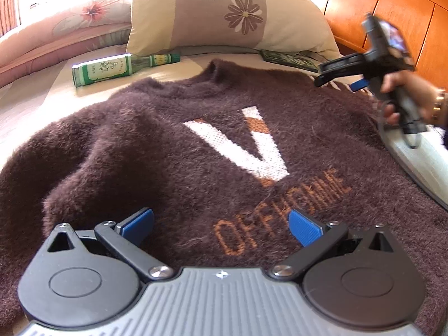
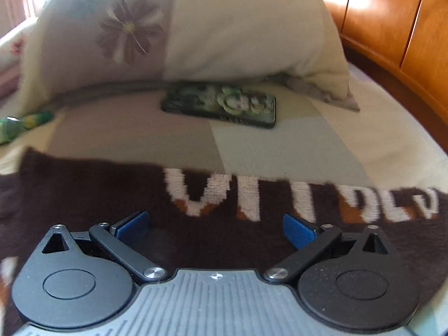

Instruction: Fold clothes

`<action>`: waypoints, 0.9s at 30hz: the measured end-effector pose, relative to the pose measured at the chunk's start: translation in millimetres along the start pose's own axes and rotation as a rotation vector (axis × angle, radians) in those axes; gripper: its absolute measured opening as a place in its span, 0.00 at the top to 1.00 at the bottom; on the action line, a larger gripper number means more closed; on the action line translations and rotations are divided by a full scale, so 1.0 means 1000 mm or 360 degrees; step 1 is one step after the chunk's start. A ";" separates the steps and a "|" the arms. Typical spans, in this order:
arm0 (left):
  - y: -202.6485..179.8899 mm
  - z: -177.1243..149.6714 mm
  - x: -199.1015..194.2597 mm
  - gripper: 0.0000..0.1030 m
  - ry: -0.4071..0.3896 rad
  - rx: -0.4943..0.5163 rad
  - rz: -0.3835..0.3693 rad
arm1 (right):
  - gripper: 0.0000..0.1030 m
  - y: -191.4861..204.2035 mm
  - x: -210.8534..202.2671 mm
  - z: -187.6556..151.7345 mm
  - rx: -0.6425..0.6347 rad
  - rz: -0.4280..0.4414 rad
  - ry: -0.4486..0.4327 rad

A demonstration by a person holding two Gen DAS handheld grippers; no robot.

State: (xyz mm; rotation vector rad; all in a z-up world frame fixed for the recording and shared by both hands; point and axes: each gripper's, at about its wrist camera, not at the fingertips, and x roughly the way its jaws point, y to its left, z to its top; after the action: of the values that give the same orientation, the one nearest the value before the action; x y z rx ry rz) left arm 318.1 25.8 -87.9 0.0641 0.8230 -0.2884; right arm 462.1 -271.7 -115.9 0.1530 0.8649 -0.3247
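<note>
Sweater [image 1: 173,151]: dark brown and fuzzy, it lies flat on the bed with the front up, the white V and the orange letters showing, collar toward the pillow. I judge it is spread out like this so that the sides can be folded in; no fold is made yet.
Bed [image 1: 33,95]: its cover is the folding surface, soft and wide enough for the whole body of the sweater.
Pillow [image 1: 224,11]: it leans at the head of the bed, behind the collar and apart from it.
Left tongs [image 1: 221,228]: spread wide, holding nothing, low over the hem part near the orange letters, probably ready to take the lower edge.
Right tongs [image 2: 215,231]: also spread and holding nothing, over the lettered band by the sweater edge; this view is blurred.
Bottle [image 1: 123,65]: green, lying on its side near the left shoulder, not touching the sweater.
Phone [image 2: 219,103]: flat under the pillow edge, well apart from the work.
</note>
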 end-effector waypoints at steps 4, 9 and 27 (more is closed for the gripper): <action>0.002 0.000 0.001 0.01 0.0007 0.0008 0.0010 | 0.00 -0.014 0.017 0.013 0.0108 0.0030 -0.0063; 0.000 -0.002 0.001 0.01 0.0019 0.0026 0.0033 | 0.00 -0.004 -0.038 0.002 0.0013 0.0310 -0.0237; -0.006 -0.013 -0.004 0.01 0.0063 0.0062 0.0133 | 0.00 0.058 -0.165 -0.195 -0.0812 0.0762 -0.0161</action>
State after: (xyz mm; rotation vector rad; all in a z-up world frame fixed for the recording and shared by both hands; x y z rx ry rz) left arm 304.4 23.0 -93.0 0.1408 0.8515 -0.2249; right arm 242.3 -130.3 -114.4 -0.1315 0.7597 0.3357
